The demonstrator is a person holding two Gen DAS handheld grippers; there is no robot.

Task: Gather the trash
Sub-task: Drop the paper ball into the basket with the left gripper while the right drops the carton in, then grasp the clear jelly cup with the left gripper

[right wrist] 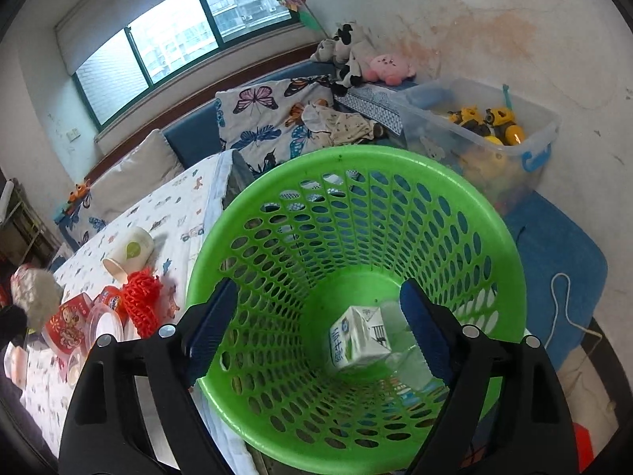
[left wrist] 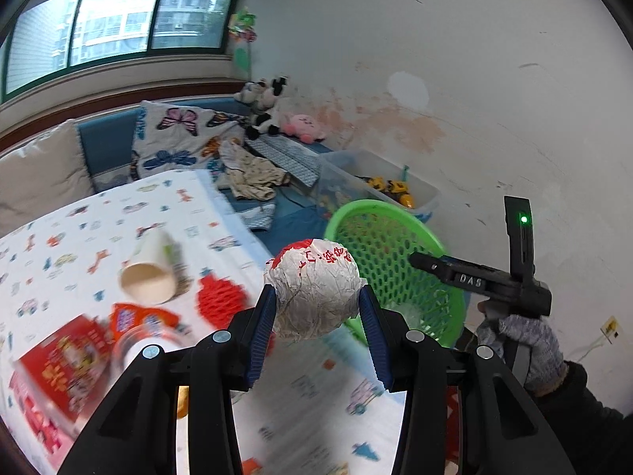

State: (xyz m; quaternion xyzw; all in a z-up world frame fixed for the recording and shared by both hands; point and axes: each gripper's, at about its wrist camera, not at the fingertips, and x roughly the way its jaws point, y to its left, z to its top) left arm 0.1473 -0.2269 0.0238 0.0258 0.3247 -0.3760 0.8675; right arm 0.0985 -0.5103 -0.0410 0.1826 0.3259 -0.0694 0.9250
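Note:
My left gripper is shut on a crumpled white paper ball with red print, held above the table's edge, short of the green mesh basket. The ball also shows at the far left of the right wrist view. My right gripper stands open over the mouth of the basket with nothing between its fingers. At the basket's bottom lie a white milk carton and a clear plastic piece. A gloved hand holds the right gripper to the right of the basket.
On the patterned tablecloth lie a tipped paper cup, a red foam net, a red box and clear plastic lids. Behind the basket stand a clear toy bin, a sofa with a butterfly blanket and the wall.

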